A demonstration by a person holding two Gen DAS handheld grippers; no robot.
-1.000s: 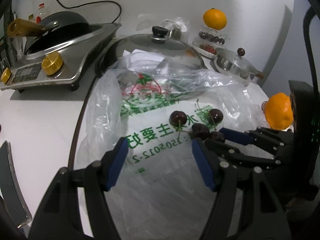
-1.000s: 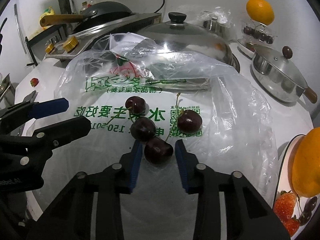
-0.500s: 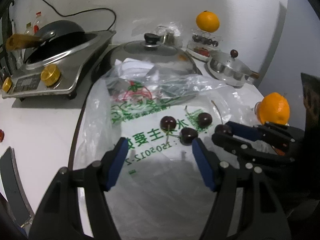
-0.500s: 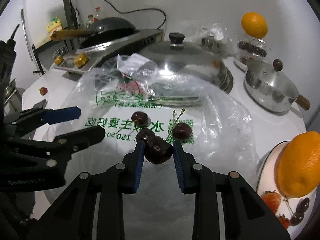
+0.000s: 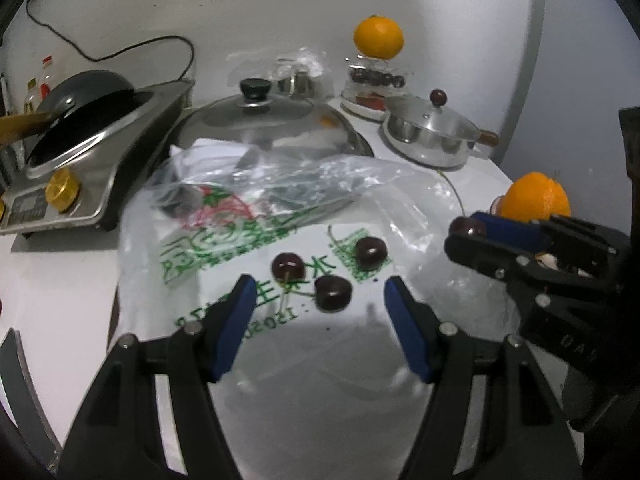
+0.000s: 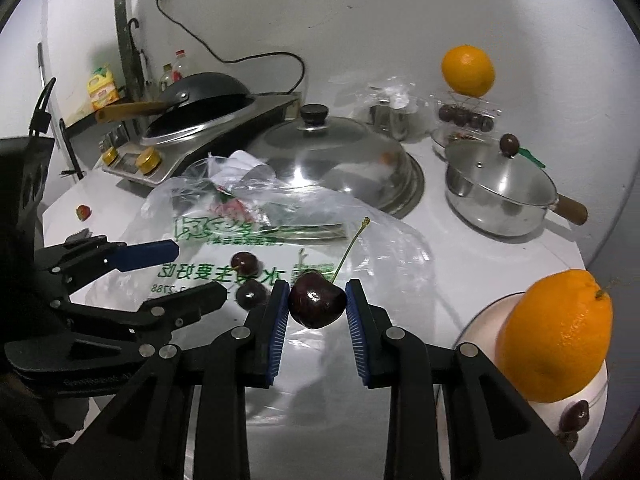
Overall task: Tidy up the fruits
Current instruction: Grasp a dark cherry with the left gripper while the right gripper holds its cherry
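Note:
My right gripper (image 6: 317,308) is shut on a dark cherry (image 6: 317,305) with a long stem and holds it above the plastic bag (image 6: 360,248); it also shows in the left wrist view (image 5: 466,232). Three dark cherries (image 5: 333,293) lie on the bag (image 5: 248,240). My left gripper (image 5: 318,330) is open and empty, just short of them; it shows in the right wrist view (image 6: 188,276). An orange (image 6: 554,344) sits on a white plate (image 6: 480,320) at the right, with a cherry (image 6: 574,420) beside it.
A large pan lid (image 6: 332,156), a lidded steel saucepan (image 6: 500,192) and a cooker with a black wok (image 6: 196,116) stand behind the bag. A far stand (image 5: 374,80) holds an orange (image 5: 378,38) above cherries. A strawberry (image 6: 83,212) lies far left.
My right gripper has closed on one cherry and lifted it off the bag, moving up and to the right. My left gripper stays open and has drawn back slightly.

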